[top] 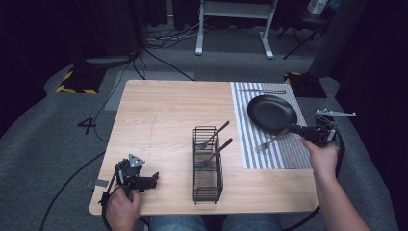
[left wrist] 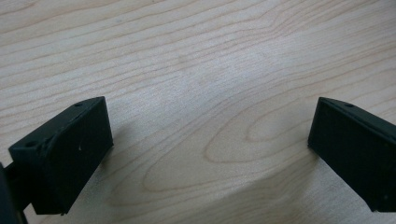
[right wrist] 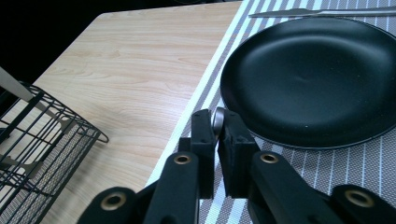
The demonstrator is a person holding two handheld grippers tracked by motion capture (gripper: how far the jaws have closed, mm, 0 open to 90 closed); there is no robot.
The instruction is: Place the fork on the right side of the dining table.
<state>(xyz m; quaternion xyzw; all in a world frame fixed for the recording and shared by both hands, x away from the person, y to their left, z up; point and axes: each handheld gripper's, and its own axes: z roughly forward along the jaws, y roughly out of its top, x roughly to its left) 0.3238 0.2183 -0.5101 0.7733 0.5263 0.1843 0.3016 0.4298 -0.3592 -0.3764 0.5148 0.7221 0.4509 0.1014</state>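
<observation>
A silver fork [top: 268, 141] lies slanted over the striped placemat [top: 274, 156], just below a black plate [top: 272, 113]. My right gripper [top: 294, 129] is shut on the fork's handle end. In the right gripper view the jaws of the right gripper [right wrist: 218, 140] pinch a sliver of the metal handle [right wrist: 218, 119], with the plate [right wrist: 313, 79] just beyond. My left gripper [top: 150, 181] rests low near the table's front left. Its jaws [left wrist: 210, 140] stand wide apart over bare wood and hold nothing.
A black wire basket [top: 208, 166] stands mid-table with two dark-handled utensils [top: 216, 134] leaning in it; its corner [right wrist: 42, 140] shows in the right gripper view. A knife [top: 262, 91] lies on the placemat beyond the plate. The wooden table [top: 159, 115] is bare at the left.
</observation>
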